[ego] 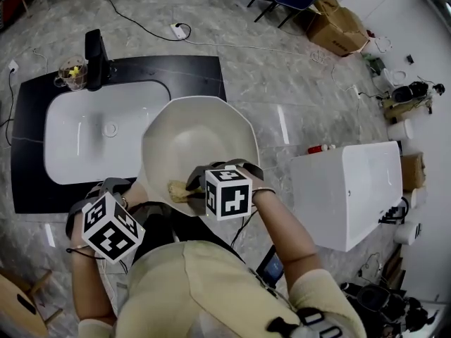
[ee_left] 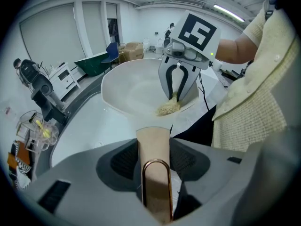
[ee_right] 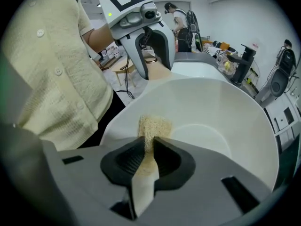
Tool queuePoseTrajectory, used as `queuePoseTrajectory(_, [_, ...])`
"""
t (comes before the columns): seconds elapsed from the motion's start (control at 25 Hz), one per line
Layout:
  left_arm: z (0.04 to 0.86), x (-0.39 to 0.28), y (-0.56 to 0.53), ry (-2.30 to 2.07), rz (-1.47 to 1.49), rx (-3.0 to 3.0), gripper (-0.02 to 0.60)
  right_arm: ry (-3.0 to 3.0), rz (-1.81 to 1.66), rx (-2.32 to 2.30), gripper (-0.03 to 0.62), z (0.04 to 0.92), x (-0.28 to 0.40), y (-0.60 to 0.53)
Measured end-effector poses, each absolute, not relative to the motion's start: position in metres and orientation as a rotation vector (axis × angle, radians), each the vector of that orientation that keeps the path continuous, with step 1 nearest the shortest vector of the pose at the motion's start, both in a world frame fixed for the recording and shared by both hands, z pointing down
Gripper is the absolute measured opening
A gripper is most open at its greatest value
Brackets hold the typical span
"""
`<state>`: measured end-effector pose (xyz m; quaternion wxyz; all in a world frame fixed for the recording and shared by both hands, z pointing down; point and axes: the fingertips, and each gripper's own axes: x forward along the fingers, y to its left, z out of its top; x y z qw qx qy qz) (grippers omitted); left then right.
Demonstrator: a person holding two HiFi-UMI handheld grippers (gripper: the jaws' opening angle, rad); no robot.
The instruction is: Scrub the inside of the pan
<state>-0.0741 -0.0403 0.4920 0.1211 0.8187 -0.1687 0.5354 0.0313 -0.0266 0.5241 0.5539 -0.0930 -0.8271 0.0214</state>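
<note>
A wide cream-white pan (ego: 197,136) is held above the sink's right end. My left gripper (ego: 135,206) is shut on the pan's beige handle (ee_left: 154,149), which ends in a copper loop. My right gripper (ego: 193,183) is shut on a yellowish scrub sponge (ego: 177,190) that rests on the pan's inner wall near its near rim. In the left gripper view the right gripper (ee_left: 178,87) presses the sponge (ee_left: 169,107) into the pan (ee_left: 134,86). In the right gripper view the sponge (ee_right: 153,125) sticks out of my jaws onto the pan (ee_right: 216,121), and the left gripper (ee_right: 153,51) shows beyond.
A white sink basin (ego: 84,136) sits in a black countertop (ego: 190,72), with a black faucet (ego: 95,56) and a glass cup (ego: 72,74) at its back left. A white cabinet (ego: 349,192) stands to the right. Cardboard boxes (ego: 337,27) and cables lie on the floor.
</note>
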Motion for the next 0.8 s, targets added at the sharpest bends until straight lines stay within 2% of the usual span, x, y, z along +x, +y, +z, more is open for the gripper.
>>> queuePoseTrajectory(0.36, [0.493,-0.075,-0.042,-0.496,1.584,2.385,0.212,-1.770,0.109,-0.331,0.067,0.526,0.067,-0.012])
queuePoseTrajectory(0.8, [0.493,-0.074,-0.041,-0.513,1.576,2.384,0.210,-1.502,0.048,-0.260,0.067,0.536,0.120,-0.034])
